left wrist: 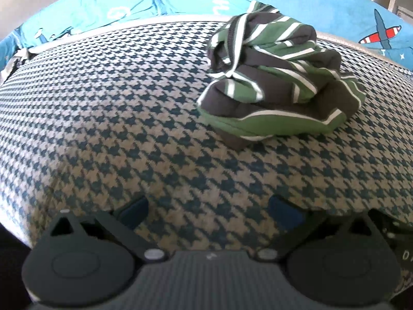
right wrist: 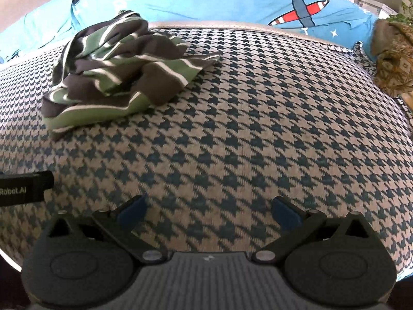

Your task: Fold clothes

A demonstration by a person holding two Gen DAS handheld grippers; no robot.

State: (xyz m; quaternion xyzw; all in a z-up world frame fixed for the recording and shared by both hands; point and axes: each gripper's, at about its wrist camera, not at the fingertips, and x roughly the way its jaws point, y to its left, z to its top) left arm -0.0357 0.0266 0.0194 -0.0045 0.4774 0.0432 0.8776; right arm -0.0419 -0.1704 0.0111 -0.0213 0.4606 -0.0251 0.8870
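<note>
A crumpled garment (left wrist: 278,77) with green, dark grey and white stripes lies in a heap on the houndstooth-patterned surface (left wrist: 129,118). In the left wrist view it sits ahead and to the right; in the right wrist view the garment (right wrist: 121,72) lies ahead to the left. My left gripper (left wrist: 209,213) is open, its blue-padded fingers (left wrist: 133,210) spread over bare fabric well short of the heap. My right gripper (right wrist: 209,213) is open too, holding nothing, also short of the garment. The left gripper's body (right wrist: 23,187) shows at the right view's left edge.
A bright blue bedsheet (right wrist: 232,2) printed with aeroplanes lies beyond the houndstooth surface's pale piped edge (right wrist: 232,24). A brown patterned cushion or cloth (right wrist: 392,59) sits at the far right. Furniture stands in the far background, top right.
</note>
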